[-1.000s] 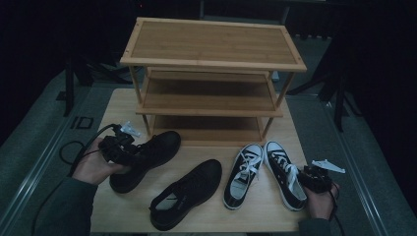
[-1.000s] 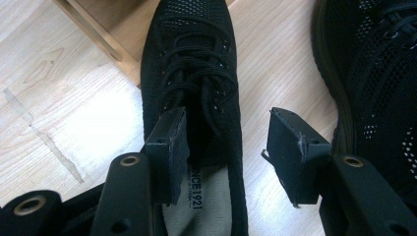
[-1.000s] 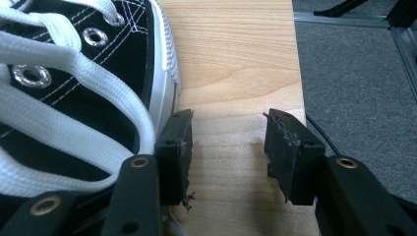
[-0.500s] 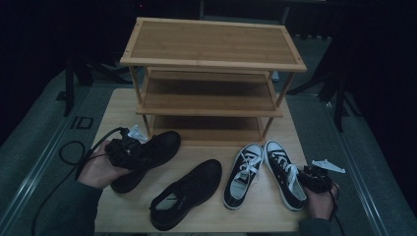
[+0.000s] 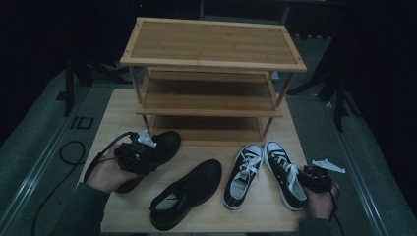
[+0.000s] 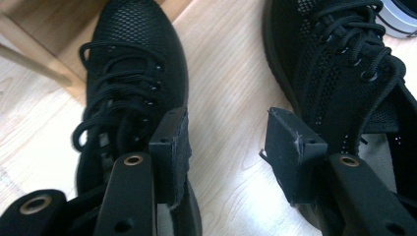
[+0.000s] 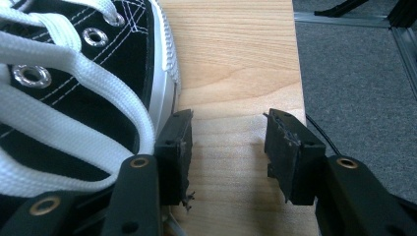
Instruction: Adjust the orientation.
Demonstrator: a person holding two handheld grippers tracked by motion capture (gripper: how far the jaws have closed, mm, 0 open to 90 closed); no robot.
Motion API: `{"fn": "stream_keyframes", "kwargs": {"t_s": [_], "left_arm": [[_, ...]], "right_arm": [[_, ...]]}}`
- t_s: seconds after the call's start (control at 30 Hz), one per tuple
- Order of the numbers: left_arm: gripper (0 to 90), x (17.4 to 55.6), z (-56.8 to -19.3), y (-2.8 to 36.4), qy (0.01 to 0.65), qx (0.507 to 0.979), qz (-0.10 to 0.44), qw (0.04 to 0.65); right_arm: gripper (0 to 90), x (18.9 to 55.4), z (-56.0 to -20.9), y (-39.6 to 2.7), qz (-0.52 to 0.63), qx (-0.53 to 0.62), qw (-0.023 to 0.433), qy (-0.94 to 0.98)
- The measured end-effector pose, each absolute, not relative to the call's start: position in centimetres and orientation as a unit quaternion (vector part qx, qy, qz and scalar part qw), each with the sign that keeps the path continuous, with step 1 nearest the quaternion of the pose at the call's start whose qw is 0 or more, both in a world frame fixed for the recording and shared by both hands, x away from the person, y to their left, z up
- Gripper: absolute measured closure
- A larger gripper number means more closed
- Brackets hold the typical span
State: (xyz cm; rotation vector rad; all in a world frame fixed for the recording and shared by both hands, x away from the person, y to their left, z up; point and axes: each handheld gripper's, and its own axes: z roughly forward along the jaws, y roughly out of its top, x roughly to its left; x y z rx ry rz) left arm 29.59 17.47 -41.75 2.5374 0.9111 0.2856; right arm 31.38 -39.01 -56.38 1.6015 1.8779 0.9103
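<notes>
Counter [image 5: 123, 113] of pale wood, carrying all items. Three-tier bamboo shoe rack [image 5: 211, 54] standing at the far half, tiers bare. Pair of black mesh shoes on the near left: left black shoe [image 5: 157, 147] lying just in front of the rack's lowest tier, toe toward the rack; right black shoe [image 5: 189, 191] angled near the middle, apart from its mate. Pair of black-and-white canvas sneakers [image 5: 263, 169] side by side at the near right, toes toward the rack. Left gripper [image 5: 137, 155] held over the heel end of the left black shoe; fingers [image 6: 172, 147] parted about halfway, gap over bare wood between the two black shoes, nothing clamped. Right gripper [image 5: 314, 179] held at the outer side of the right-hand sneaker [image 7: 74, 88]; fingers [image 7: 177, 147] likewise about halfway apart, one finger just beside the white sole edge, contact not determinable, nothing gripped.
</notes>
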Motion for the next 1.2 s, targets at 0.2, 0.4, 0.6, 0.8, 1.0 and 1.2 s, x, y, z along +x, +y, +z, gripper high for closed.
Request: {"fn": "stream_keyframes", "kwargs": {"t_s": [0.2, 0.4, 0.6, 0.8, 1.0, 1.2], "left_arm": [[51.8, 29.4, -41.8, 16.7, 0.322, 0.916, 0.098, 0.219], [51.5, 29.3, -42.0, 16.0, 0.316, 0.92, 0.09, 0.214], [51.6, 29.3, -42.4, 15.4, 0.306, 0.925, 0.078, 0.21], [51.5, 29.2, -42.5, 15.2, 0.303, 0.927, 0.071, 0.21], [51.5, 28.9, -42.7, 14.8, 0.29, 0.932, 0.062, 0.209], [51.6, 28.6, -42.9, 14.7, 0.283, 0.934, 0.05, 0.213]], "right_arm": [[52.6, 31.4, -56.4, -39.0, 0.336, 0.59, 0.251, 0.69], [52.6, 31.4, -56.4, -39.0, 0.336, 0.59, 0.251, 0.69], [52.5, 31.4, -56.4, -39.1, 0.336, 0.59, 0.25, 0.69], [52.5, 31.4, -56.4, -39.1, 0.337, 0.59, 0.25, 0.69], [52.5, 31.4, -56.4, -39.1, 0.337, 0.59, 0.25, 0.69], [52.4, 31.4, -56.4, -39.1, 0.337, 0.59, 0.25, 0.69]]}}
